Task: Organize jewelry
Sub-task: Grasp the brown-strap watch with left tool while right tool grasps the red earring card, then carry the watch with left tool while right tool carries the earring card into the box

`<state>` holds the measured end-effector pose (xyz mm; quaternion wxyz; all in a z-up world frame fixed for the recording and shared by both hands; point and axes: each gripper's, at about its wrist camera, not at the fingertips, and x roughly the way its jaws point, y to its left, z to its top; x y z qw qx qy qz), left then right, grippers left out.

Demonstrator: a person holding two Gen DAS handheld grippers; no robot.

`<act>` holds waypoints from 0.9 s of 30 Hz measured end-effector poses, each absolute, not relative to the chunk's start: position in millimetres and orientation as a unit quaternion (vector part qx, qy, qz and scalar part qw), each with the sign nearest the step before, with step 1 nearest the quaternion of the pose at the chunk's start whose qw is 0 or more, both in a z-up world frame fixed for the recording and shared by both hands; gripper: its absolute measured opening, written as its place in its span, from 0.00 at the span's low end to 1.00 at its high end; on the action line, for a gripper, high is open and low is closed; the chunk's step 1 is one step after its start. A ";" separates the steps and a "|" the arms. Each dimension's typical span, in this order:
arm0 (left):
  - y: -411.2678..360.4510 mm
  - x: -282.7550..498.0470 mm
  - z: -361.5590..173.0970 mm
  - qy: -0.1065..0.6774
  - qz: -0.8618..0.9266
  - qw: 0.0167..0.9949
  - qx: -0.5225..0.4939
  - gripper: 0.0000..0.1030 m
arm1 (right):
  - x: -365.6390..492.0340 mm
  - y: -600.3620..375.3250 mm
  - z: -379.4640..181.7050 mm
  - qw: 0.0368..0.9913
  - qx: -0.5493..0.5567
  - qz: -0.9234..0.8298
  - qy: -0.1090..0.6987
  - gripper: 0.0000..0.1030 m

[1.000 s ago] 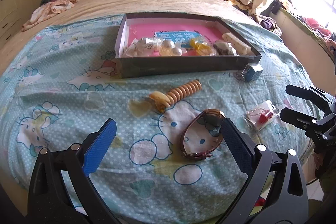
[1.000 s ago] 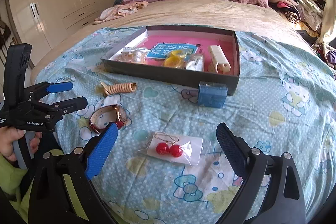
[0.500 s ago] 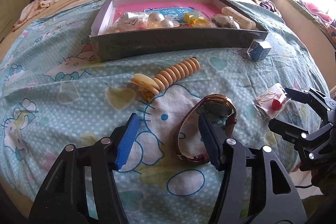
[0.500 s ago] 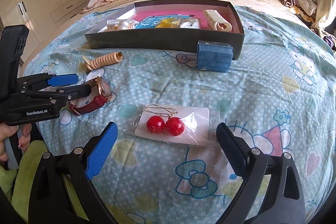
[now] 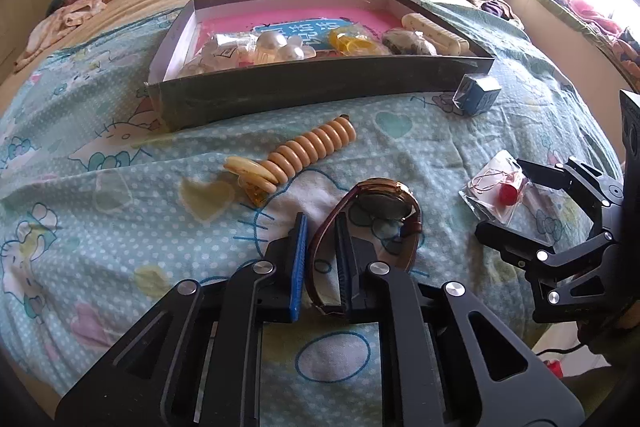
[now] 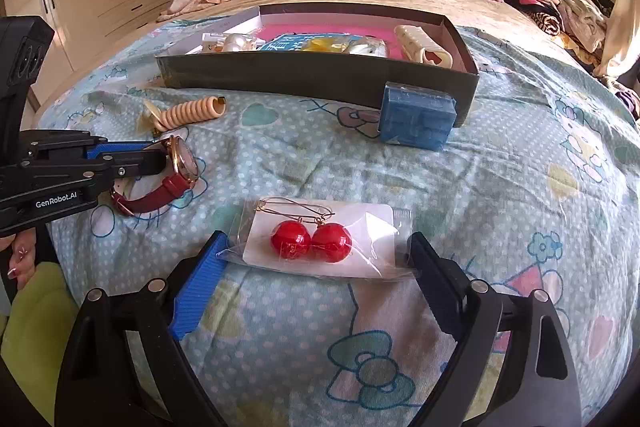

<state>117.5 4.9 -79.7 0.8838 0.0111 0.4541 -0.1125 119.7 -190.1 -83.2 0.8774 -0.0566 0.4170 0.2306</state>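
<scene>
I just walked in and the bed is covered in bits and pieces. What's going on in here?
A person is sorting jewelry on the bed with a claw in each hand. The left claw has shut on the strap of the red-strapped watch, which lies on the blanket. The right claw straddles the packet of red ball earrings, its jaws closing but not yet pressing it. The dark tray already holds several pieces; a cream bead bracelet and a small blue box wait outside.
</scene>
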 end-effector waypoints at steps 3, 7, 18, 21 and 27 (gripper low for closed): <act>5.7 111.9 -71.7 0.444 -0.120 0.888 0.001 0.05 | 116.4 -193.9 -77.2 0.878 -0.050 0.240 0.412 0.86; 8.4 108.1 -59.5 0.432 -0.125 0.893 -0.007 0.05 | 111.1 -197.5 -65.0 0.880 -0.048 0.252 0.400 0.86; 19.4 118.2 -27.4 0.398 -0.117 0.910 -0.016 0.05 | 120.8 -200.8 -23.2 0.895 -0.053 0.263 0.358 0.86; 22.0 125.1 -20.4 0.392 -0.112 0.913 -0.018 0.05 | 127.0 -200.4 -13.8 0.898 -0.056 0.263 0.347 0.86; 27.0 139.1 -8.5 0.381 -0.109 0.918 -0.018 0.05 | 141.4 -198.6 2.5 0.905 -0.061 0.265 0.328 0.86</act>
